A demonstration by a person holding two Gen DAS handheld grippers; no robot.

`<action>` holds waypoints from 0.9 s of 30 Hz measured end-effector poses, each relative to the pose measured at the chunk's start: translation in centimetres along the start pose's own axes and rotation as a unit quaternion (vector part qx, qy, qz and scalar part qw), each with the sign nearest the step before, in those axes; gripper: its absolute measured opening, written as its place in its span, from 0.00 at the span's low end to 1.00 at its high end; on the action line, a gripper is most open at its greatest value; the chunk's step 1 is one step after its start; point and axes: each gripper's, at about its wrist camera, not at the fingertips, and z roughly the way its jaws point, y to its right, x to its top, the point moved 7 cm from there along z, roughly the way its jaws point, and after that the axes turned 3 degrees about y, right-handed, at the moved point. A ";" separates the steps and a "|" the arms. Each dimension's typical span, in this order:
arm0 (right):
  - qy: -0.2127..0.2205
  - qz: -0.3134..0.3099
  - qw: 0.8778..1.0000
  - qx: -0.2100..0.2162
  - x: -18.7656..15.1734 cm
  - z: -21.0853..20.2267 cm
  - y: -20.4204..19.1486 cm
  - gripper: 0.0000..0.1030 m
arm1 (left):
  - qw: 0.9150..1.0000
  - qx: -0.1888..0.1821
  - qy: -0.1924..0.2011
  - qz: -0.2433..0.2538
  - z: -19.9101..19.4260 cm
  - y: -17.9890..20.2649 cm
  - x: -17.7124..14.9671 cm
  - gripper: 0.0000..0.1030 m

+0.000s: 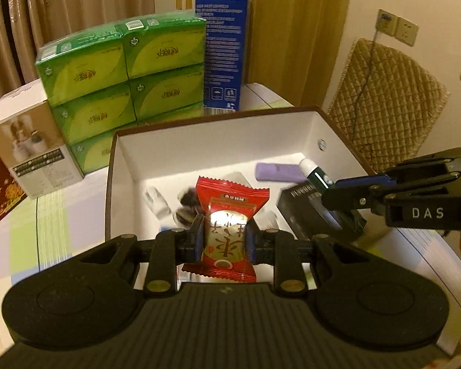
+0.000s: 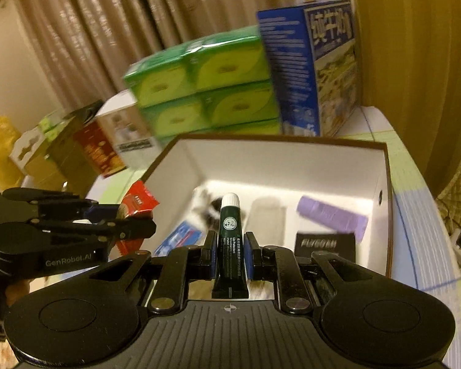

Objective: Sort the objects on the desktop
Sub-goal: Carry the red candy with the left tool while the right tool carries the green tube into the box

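Observation:
My left gripper (image 1: 225, 237) is shut on a red snack packet (image 1: 229, 215) and holds it above the near edge of the open white box (image 1: 218, 141). My right gripper (image 2: 229, 247) is shut on a dark green tube with a white cap (image 2: 229, 230), above the box (image 2: 292, 160). The right gripper also shows in the left wrist view (image 1: 338, 193) with the tube (image 1: 315, 175). The left gripper shows in the right wrist view (image 2: 120, 224) with the packet (image 2: 136, 203).
Inside the box lie a purple roll (image 1: 279, 171), a black carton (image 1: 304, 203), a dark furry item (image 1: 187, 206) and a blue-red packet (image 2: 181, 236). Behind it stand green tissue packs (image 1: 120, 77), a blue carton (image 1: 222, 49) and a white carton (image 1: 30, 147).

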 end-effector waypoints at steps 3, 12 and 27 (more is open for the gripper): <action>-0.005 0.008 1.000 -0.016 1.3 2.2 1.2 0.14 | 1.000 0.004 -0.013 -0.007 2.7 -0.9 1.5 0.21; -0.028 -0.001 0.998 -0.053 3.3 7.8 3.7 0.14 | 0.998 0.001 -0.053 -0.032 9.7 -3.3 3.7 0.21; -0.062 0.021 0.995 -0.082 3.2 12.8 6.3 0.14 | 0.995 0.013 -0.089 -0.043 16.6 -5.6 3.9 0.22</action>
